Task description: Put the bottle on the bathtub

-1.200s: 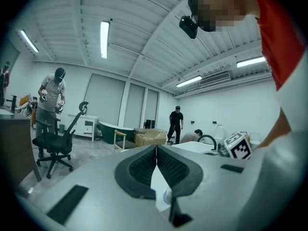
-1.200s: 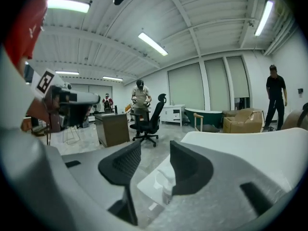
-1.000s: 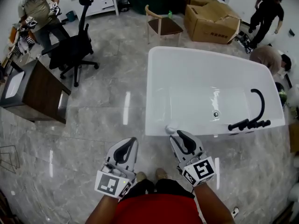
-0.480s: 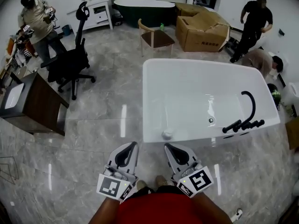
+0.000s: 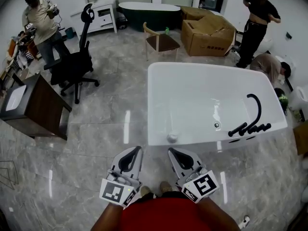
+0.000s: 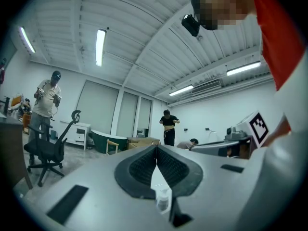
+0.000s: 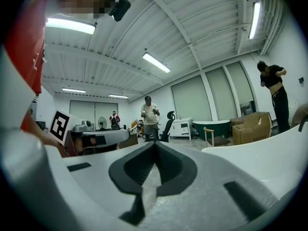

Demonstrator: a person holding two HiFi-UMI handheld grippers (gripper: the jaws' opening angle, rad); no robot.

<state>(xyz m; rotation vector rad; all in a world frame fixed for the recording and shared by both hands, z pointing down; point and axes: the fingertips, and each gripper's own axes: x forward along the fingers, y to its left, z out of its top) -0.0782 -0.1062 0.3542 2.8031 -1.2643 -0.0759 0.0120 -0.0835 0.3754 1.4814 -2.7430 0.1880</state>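
A small clear bottle (image 5: 172, 138) stands on the near rim of the white bathtub (image 5: 192, 69), close to its near left corner. My left gripper (image 5: 136, 150) and right gripper (image 5: 172, 152) hover over the marble floor just short of that rim, both shut and holding nothing. The bottle is a little beyond the right gripper's tip, apart from it. In the left gripper view the jaw tips meet (image 6: 156, 149), and the bottle (image 6: 162, 199) shows through the gap lower down. The right gripper view shows the tips closed (image 7: 155, 144), with the tub's rim (image 7: 269, 153) to the right.
A black faucet (image 5: 250, 124) sits on the tub's right end. A dark wooden cabinet (image 5: 36, 105) and a black office chair (image 5: 74, 61) stand to the left. Farther back are a wooden chair (image 5: 161, 40), cardboard boxes (image 5: 209, 32) and people (image 5: 43, 23) (image 5: 255, 23).
Both grippers have drawn back from the tub's rim. The right gripper's tip, which was right at the bottle, now stands apart from it; the bottle stays on the rim.
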